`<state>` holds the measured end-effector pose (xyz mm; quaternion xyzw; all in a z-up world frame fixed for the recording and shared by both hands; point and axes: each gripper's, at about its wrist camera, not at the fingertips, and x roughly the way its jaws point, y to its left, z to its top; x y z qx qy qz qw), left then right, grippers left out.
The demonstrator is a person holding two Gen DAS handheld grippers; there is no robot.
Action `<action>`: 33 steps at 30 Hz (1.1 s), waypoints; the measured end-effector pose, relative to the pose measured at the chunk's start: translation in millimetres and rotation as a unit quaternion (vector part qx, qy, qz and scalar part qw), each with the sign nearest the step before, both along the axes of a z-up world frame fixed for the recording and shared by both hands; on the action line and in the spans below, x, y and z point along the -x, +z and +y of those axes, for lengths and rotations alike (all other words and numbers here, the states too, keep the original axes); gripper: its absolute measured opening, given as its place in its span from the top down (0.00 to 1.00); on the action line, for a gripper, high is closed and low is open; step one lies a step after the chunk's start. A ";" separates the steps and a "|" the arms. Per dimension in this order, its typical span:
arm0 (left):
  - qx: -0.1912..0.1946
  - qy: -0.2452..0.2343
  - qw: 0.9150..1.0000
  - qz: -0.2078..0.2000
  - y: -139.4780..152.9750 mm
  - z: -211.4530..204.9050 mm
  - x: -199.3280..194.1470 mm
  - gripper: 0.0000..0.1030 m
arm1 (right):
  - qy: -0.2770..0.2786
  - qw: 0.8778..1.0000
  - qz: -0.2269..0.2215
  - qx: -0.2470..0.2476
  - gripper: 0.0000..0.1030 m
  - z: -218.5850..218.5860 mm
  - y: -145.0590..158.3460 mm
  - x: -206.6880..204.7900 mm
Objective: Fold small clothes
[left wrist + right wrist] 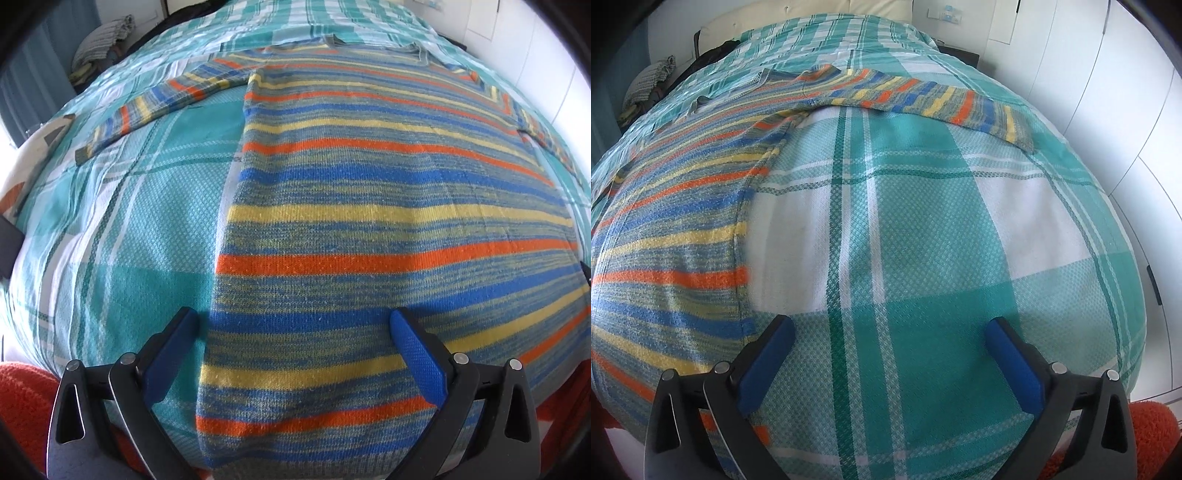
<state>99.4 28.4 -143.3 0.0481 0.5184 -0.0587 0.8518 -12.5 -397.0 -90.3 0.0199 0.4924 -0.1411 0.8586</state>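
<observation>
Our left gripper [295, 332] is spread wide, nothing btwn the blue pads [417, 354], hovering over the hem end of the striped sweater [369, 192]; left pad sits over bare bedspread [110, 221], right pad over the knit. Sweater lies flat w/ body running away from us toward the neckline, its left sleeve [155, 107] stretched out to the side on the teal plaid cover. Far left we see a pillow [103, 37] by the bed edge (details too small to tell). Moving right, the sweater's side edge shows in the right wrist view, its right sleeve [923, 96] laid out across the bedspread. Our right gripper [890, 343] is also wide open, holding nothing, over bare plaid just beside the sweater's edge. White cupboard doors [1108, 92] at far right.
</observation>
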 end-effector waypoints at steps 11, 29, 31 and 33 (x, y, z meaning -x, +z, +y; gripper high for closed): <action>-0.003 -0.007 1.000 0.003 -0.8 -0.3 -0.9 0.00 | -0.001 1.000 0.007 0.002 0.00 0.3 -4.4 -1.2; 0.078 0.031 0.992 -0.097 52.4 31.1 4.6 0.01 | -0.077 0.976 -0.142 -0.148 0.03 -108.9 86.3 -21.4; 0.082 0.040 0.992 -0.088 49.6 34.2 0.2 0.01 | -0.128 0.960 -0.162 -0.191 0.03 -164.2 93.6 -44.6; 0.084 0.049 0.992 -0.078 45.4 37.5 -3.0 0.01 | -0.166 0.946 -0.159 -0.228 0.15 -211.0 87.8 -67.8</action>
